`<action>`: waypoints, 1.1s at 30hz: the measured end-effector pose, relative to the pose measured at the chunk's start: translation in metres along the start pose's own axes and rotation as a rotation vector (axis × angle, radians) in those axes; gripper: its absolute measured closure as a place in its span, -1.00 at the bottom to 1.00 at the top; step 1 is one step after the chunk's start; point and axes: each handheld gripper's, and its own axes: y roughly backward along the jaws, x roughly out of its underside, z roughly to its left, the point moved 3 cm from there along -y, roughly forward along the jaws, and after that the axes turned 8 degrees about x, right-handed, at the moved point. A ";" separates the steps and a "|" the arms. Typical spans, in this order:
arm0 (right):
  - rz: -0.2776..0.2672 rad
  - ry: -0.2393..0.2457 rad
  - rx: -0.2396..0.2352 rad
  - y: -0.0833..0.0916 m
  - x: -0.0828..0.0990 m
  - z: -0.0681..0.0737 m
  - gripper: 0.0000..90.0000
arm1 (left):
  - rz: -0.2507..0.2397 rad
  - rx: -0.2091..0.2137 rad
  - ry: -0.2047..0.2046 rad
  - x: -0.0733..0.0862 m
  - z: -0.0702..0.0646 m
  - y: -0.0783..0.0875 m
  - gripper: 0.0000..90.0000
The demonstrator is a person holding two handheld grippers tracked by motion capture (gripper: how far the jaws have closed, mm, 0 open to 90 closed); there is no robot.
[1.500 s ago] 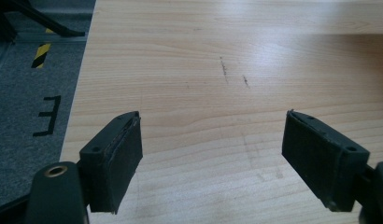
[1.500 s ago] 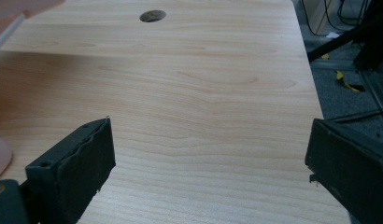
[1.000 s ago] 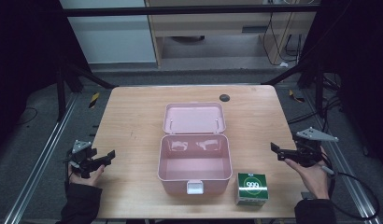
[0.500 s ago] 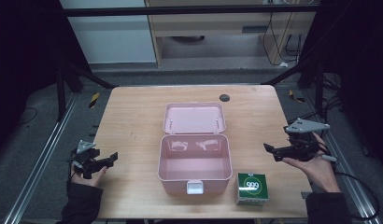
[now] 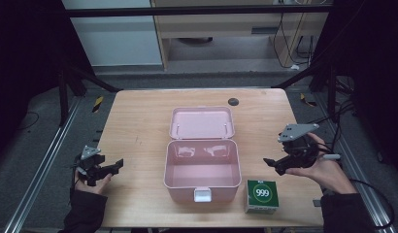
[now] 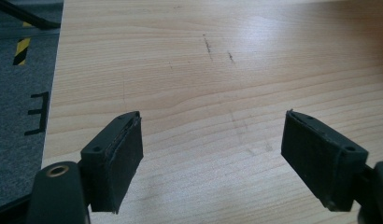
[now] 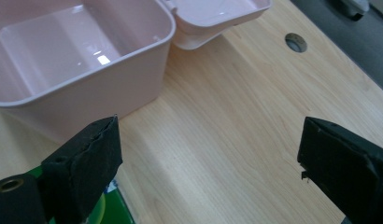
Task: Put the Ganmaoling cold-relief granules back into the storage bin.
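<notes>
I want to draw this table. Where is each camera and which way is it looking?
High view: above the person's side, looking forward and down at the pink box; forearms, left gripper and right gripper show.
Left gripper view: rides the left gripper, facing bare table; open fingers show.
Right gripper view: rides the right gripper, facing the box; open fingers show.
High and right gripper views share the box and the green 999 carton.
</notes>
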 end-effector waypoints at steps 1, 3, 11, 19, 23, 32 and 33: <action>0.015 0.034 -0.017 0.001 -0.002 0.003 -0.85 | 0.002 0.001 -0.003 0.000 0.000 -0.001 -0.55; 0.027 0.049 -0.027 0.001 -0.002 0.005 -0.86 | 0.004 0.001 -0.007 0.000 -0.001 -0.001 -0.55; 0.065 0.117 -0.066 0.002 -0.004 0.013 -0.87 | 0.016 0.007 -0.015 0.001 -0.002 -0.003 -0.55; 0.118 0.191 -0.109 0.003 -0.007 0.024 -0.87 | 0.023 0.013 -0.027 0.001 -0.003 -0.005 -0.55; 0.158 0.234 -0.129 0.003 -0.008 0.032 -0.88 | 0.025 0.015 -0.027 0.001 -0.003 -0.005 -0.55; 0.200 0.293 -0.165 0.002 -0.008 0.043 -0.88 | 0.038 0.017 -0.037 0.002 -0.004 -0.007 -0.55; 0.210 0.308 -0.175 0.001 -0.007 0.046 -0.88 | 0.038 0.018 -0.036 0.002 -0.005 -0.008 -0.55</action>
